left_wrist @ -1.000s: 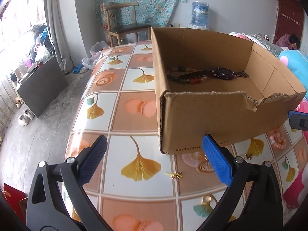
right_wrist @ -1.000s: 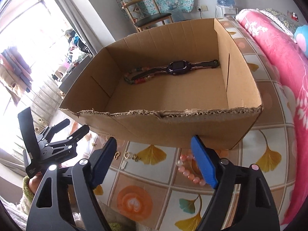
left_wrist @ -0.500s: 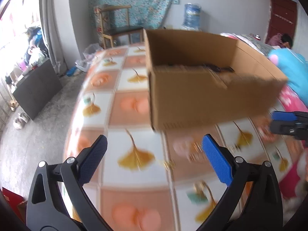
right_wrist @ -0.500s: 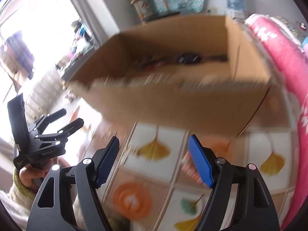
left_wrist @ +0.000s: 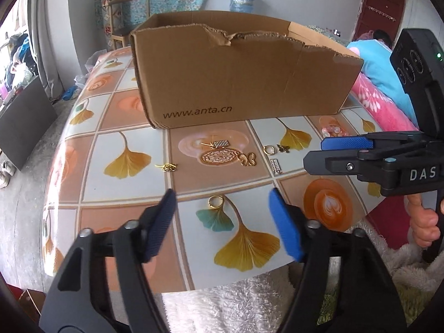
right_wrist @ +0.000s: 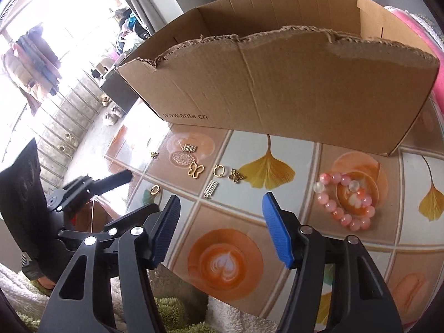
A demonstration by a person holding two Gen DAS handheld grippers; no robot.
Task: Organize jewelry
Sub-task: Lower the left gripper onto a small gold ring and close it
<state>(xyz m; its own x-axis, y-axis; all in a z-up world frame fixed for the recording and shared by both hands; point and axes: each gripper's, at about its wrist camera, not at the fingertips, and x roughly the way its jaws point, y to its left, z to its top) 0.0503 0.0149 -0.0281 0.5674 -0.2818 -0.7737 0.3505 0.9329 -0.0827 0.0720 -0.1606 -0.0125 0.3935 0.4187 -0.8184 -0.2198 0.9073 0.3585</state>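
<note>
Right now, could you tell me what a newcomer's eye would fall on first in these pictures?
The big torn-edged cardboard box dominates, standing at the back of the ginkgo-patterned table. In front of it lie small gold trinkets, among them a gold ring nearest the left gripper, and a pink bead bracelet off towards the right gripper. Both grippers' jaws are closing with nothing between them.

Light: bright daylight from the window (right_wrist: 41,63), at left in both views.
Overexposure: window blown out white in the right wrist view.
Glare: pale sheen on the glossy table (right_wrist: 133,149) toward the window.
Distortion: strong fisheye bowing, dark vignette corners.
Sharpness: centre mostly crisp; edges soft.
</note>
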